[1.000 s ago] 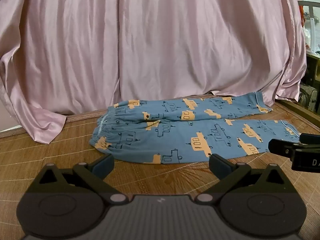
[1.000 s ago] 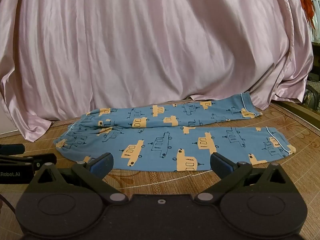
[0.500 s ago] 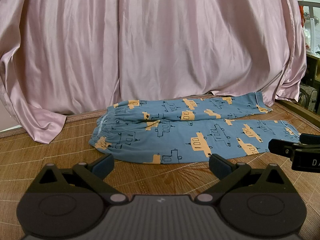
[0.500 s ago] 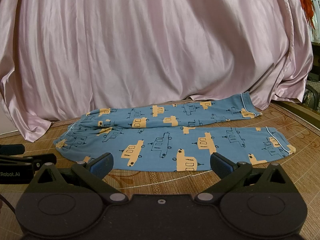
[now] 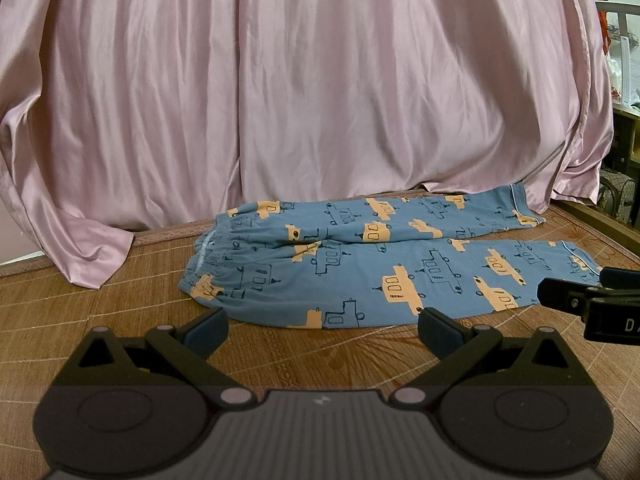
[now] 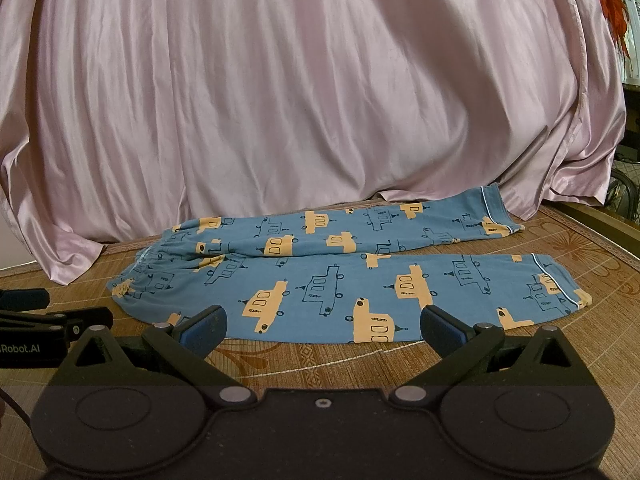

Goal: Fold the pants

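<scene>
The pants [image 5: 372, 276] lie flat on the mat [image 5: 100, 304], waistband left, cuffs right, the far leg touching the pink sheet [image 5: 320, 80] behind. The left gripper [image 5: 322, 330] hangs just near of them, jaws wide and empty. The right gripper [image 6: 322, 330] is likewise wide and empty. Each gripper shows only partly in the other's view, cut off by the edge. The sheet hides whatever is behind it.

The pajama pants [image 6: 320, 276] look like soft matt cotton-type knit, no sheen at all, while the pink curtain [image 6: 304, 92] behind is glossy satin (super shiny in the folds). Woven bamboo mat [image 5: 100, 300] underneath looks slightly rough, and the left gripper [image 5: 322, 330] body is matt black plastic.
</scene>
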Tool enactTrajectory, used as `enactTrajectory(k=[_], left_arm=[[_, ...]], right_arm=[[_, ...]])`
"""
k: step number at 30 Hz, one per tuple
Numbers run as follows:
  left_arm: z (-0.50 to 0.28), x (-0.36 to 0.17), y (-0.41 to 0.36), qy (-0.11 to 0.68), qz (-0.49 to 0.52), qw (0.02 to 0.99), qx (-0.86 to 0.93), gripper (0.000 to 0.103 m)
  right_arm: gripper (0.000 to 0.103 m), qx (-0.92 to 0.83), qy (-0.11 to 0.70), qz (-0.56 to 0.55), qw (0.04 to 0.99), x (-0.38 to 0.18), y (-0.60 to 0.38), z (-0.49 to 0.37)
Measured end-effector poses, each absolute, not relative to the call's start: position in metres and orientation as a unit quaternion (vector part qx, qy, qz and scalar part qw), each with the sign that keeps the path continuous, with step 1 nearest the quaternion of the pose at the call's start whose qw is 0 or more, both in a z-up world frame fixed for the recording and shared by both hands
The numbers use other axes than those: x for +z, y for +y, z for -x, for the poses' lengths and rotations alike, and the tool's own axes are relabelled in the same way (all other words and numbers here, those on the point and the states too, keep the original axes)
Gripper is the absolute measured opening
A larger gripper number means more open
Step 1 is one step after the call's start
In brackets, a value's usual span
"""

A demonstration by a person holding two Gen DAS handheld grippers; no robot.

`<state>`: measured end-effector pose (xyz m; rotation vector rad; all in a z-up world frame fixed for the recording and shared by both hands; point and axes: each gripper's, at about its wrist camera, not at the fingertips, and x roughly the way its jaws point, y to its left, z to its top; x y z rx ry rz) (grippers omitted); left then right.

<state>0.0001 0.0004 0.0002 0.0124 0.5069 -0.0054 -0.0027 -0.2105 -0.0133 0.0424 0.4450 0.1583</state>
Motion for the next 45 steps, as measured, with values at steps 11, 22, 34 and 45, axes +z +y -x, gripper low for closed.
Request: enactTrajectory(k=[11, 22, 34, 45], left_arm=[[0.0, 0.0, 0.0, 0.25, -0.006, 0.968, -0.003, 0.103], [0.001, -0.001, -0.002, 0.256, -0.004, 0.967, -0.005, 0.103], [-0.06, 0.046, 0.009, 0.332, -0.085, 0.939, -0.01, 0.103], [-0.167, 0.132, 0.0, 0.319, -0.24, 0.915, -0.053, 0.103]], right_arm=[[0.103, 0.079, 0.22, -0.021, 0.972, -0.012, -0.211, 0.002], [0.102, 0.079, 0.22, -0.021, 0.972, -0.013, -0.211, 0.002], [0.103, 0.116, 0.232, 0.032, 0.965, 0.028, -0.226, -0.02], [0.102, 0.234, 0.219, 0.094, 0.943, 0.103, -0.246, -0.159]])
